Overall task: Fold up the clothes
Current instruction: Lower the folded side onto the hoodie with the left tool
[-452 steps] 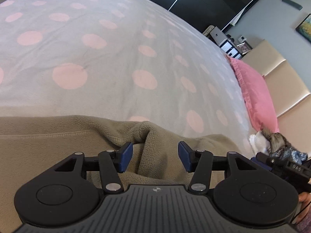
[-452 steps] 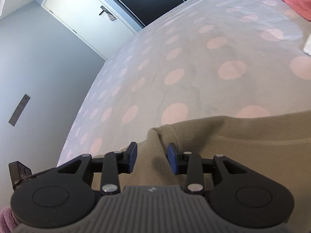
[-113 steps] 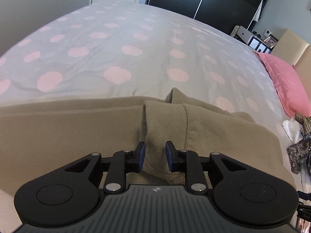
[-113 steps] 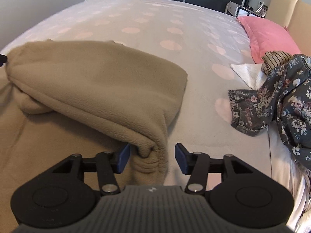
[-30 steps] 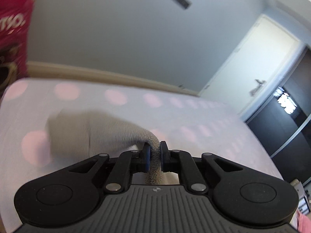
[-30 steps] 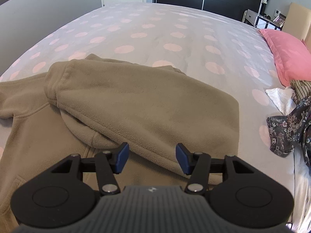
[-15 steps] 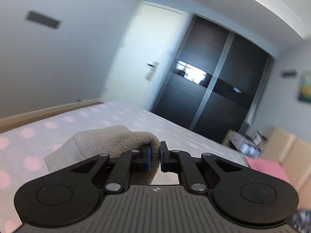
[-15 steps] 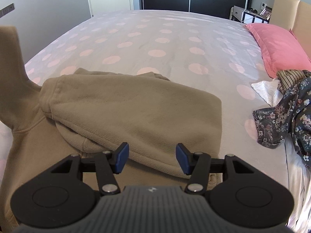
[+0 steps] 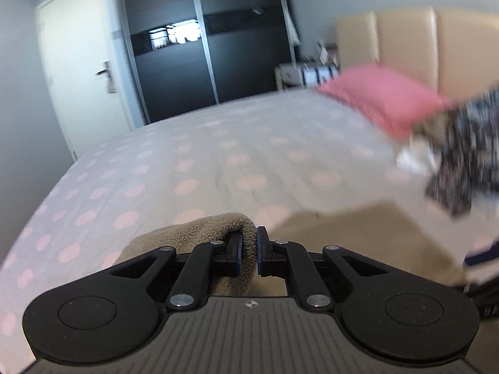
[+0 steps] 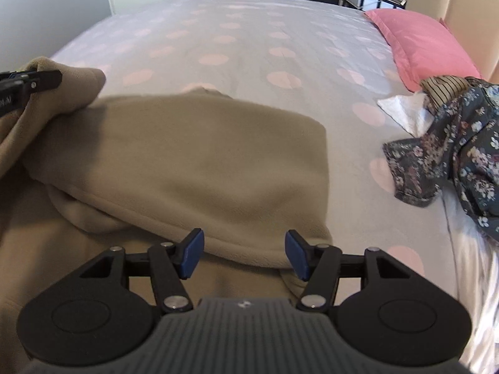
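Observation:
A tan fleece garment [image 10: 199, 155] lies partly folded on the polka-dot bed [image 10: 237, 40]. My left gripper [image 9: 248, 251] is shut on a fold of the fleece [image 9: 202, 227] and holds it raised; it also shows at the left edge of the right wrist view [image 10: 28, 82], lifting the sleeve [image 10: 62, 90] over the folded body. My right gripper [image 10: 243, 254] is open and empty, just above the near hem of the folded fleece. The left wrist view is blurred by motion.
A floral garment [image 10: 461, 155], a striped item [image 10: 443, 90] and a white cloth [image 10: 405, 109] lie piled at the right of the bed. A pink pillow [image 10: 427, 46] rests by the beige headboard [image 10: 467, 6]. Dark wardrobe doors [image 9: 193, 56] and a white door [image 9: 81, 71] stand behind.
My left gripper has swung right with the sleeve, bringing it over the folded body. My right gripper has stayed open and moved slightly nearer the hem.

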Available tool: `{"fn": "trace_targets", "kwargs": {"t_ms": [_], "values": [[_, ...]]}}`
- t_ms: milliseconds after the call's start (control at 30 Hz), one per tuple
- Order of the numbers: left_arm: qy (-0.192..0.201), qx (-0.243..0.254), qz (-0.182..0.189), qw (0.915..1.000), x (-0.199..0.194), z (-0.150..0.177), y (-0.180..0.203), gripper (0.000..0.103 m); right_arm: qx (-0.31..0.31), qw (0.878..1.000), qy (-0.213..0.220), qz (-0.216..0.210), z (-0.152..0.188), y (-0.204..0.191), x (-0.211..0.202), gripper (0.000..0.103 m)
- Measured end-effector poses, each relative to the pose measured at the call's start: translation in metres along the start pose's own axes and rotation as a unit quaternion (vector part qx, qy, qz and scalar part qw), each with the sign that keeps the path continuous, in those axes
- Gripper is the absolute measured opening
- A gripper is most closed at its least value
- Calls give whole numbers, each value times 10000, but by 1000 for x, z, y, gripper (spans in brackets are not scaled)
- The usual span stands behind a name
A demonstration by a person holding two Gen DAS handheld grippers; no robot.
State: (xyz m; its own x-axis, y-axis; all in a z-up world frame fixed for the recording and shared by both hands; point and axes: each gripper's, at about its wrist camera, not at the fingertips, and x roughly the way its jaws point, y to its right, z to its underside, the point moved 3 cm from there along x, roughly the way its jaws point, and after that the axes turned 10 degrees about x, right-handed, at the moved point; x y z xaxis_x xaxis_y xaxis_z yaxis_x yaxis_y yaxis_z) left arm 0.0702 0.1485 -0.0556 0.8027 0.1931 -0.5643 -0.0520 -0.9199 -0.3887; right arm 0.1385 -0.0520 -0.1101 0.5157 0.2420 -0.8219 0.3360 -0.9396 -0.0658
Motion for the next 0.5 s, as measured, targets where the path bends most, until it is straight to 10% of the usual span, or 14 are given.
{"fn": "trace_targets", "kwargs": {"t_ms": [167, 500], "values": [[-781, 682, 490, 9934, 36, 29, 33, 7, -78, 9997, -230, 76, 13, 8, 15, 61], [-897, 976, 606, 9893, 14, 32, 45, 29, 79, 9995, -290, -12, 9, 10, 18, 66]]}}
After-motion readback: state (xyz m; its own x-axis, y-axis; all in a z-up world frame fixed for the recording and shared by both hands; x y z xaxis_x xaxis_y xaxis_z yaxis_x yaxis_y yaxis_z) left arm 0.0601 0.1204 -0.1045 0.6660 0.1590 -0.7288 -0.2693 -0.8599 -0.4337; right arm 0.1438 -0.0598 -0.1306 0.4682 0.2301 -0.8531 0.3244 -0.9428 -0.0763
